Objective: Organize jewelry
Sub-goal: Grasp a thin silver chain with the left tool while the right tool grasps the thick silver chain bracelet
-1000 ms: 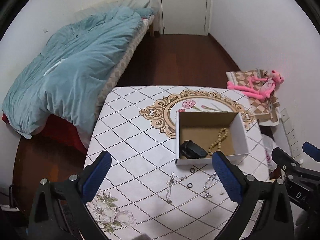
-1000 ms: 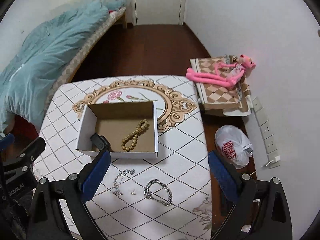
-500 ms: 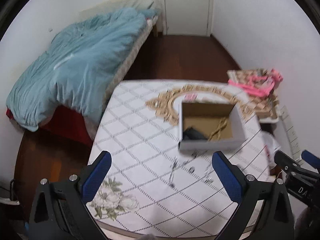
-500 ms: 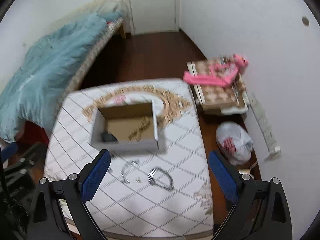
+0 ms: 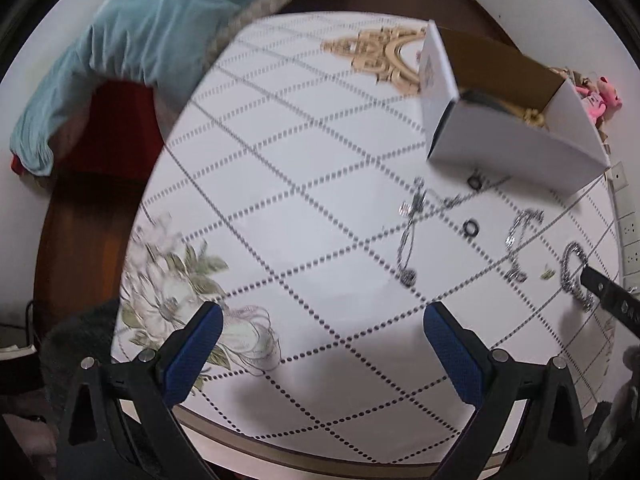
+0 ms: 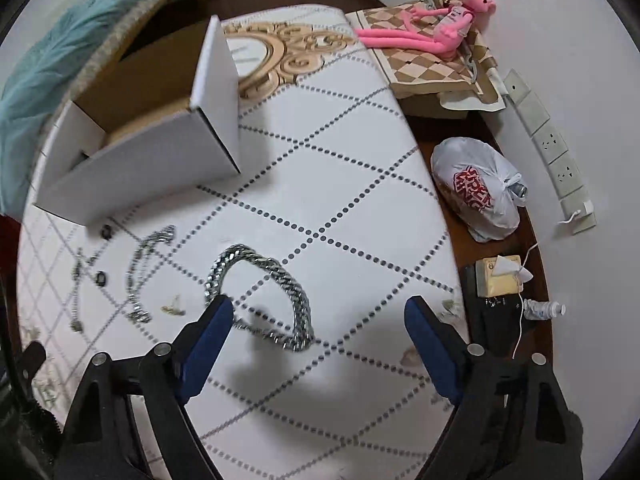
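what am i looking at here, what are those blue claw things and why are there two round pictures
No robot here: a person holds one hand tool in each hand, each ending in a two-finger claw with blue pads. A fisheye camera on each tool looks along its fingers, so you get two round pictures. The left claw and the right claw are both open and hold nothing.

Below them is a table with a patterned white cloth. On it stands an open cardboard box with wooden beads inside. Loose on the cloth lie a thick silver chain bracelet, thinner chains and two small dark rings. The right claw hangs just above the bracelet.
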Demonstrator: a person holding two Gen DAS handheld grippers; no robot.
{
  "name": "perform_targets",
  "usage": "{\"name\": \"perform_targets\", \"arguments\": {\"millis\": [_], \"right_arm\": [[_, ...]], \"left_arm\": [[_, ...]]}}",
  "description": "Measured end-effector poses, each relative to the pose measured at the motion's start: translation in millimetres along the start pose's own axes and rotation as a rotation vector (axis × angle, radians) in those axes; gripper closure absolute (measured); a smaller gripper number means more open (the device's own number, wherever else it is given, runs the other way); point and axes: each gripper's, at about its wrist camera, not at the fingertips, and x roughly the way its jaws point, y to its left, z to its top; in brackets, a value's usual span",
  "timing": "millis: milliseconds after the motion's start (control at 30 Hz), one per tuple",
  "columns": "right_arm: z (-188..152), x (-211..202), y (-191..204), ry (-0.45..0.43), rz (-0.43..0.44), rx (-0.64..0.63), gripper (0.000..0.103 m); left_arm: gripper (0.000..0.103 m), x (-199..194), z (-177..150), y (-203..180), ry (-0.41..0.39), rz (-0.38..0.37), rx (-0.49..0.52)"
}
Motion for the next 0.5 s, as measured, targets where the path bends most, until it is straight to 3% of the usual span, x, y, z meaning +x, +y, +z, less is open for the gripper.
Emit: {"name": "perform_targets", "arguments": {"millis": [133, 167, 200, 233, 500], "right_arm": [[4.0, 3.9, 9.7, -0.013, -0.006, -0.031, 0.044], [4.1, 3.5, 12.5, -0.02, -0.003, -0.045, 0.056], [3.2, 1.7, 15.8, -0.027, -0.001, -0.061, 0.08], [2.6, 1.3, 17.9, -0.025, 0.003, -0.069, 0.093], [-22.3, -7.3, 16.6, 0.018, 0.085, -0.03, 0.095]], "left_arm": [[0.001, 6.8, -9.0, -0.3, 0.015, -0.035, 0.016], [0.001, 7.5, -10.5, -0.9, 0.017, -0.048, 0.018], [0.001, 7.6, -11.3, -1.1, 0.018, -0.058, 0.02], [0.001, 7.6, -10.9, -1.7, 0.018, -0.073, 0.022], [0.014, 10.8, -0.4, -22.6, 0.01, -0.143, 0.069]]}}
